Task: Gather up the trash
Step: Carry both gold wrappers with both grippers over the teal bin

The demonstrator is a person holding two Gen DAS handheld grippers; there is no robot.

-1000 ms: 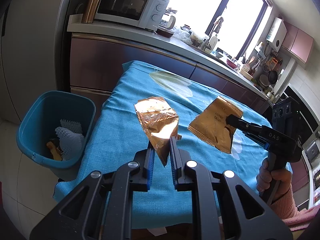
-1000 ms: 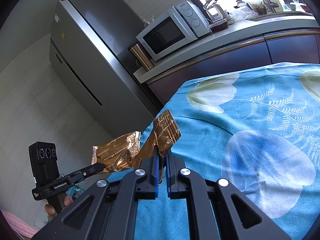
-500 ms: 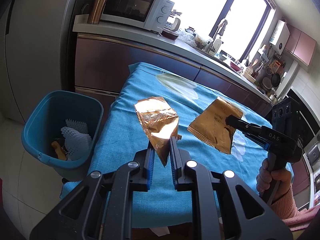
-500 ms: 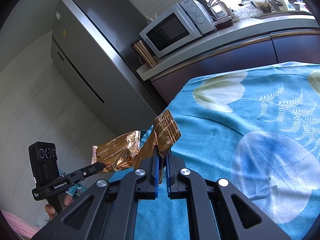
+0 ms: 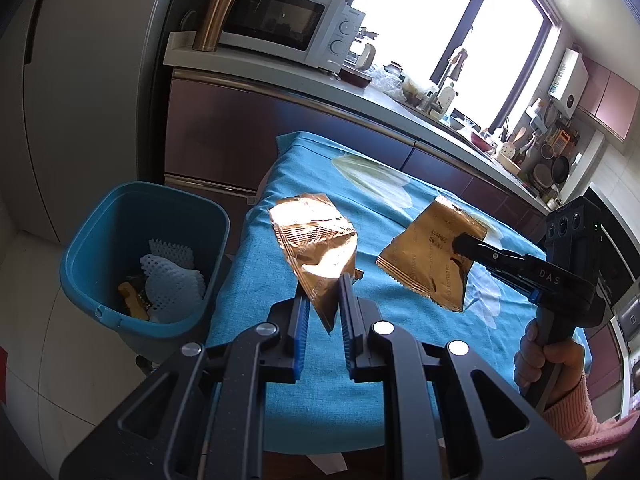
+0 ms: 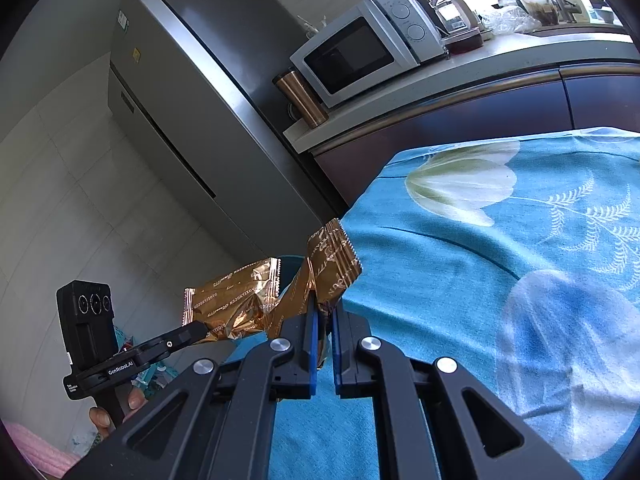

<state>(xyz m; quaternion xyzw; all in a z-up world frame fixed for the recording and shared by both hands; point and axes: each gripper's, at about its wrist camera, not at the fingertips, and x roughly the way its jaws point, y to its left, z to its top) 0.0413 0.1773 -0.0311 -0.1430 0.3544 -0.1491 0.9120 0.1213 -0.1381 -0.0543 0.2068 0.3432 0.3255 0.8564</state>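
My left gripper [image 5: 323, 280] is shut on the lower corner of a crinkled gold snack wrapper [image 5: 316, 240], held in the air over the table's left edge. To its right, my right gripper [image 5: 460, 242] pinches a second gold wrapper [image 5: 428, 256] above the blue flowered tablecloth [image 5: 400, 360]. In the right wrist view the right gripper [image 6: 323, 304] is shut on its gold wrapper [image 6: 332, 256], with the left gripper [image 6: 192, 334] and its wrapper [image 6: 236, 300] just to the left. A blue trash bin [image 5: 144, 256] stands on the floor to the left of the table, holding white foam nets.
A grey fridge [image 6: 200, 100] stands behind the bin. A kitchen counter [image 5: 280, 80] with a white microwave [image 5: 288, 28] and a copper tumbler [image 5: 212, 16] runs behind the table. A person's hand [image 5: 548, 364] in a pink sleeve grips the right tool's handle.
Both grippers keep hold of their wrappers. In the left wrist view the bin has slid a little toward the middle of the picture; the two grippers keep their spacing.
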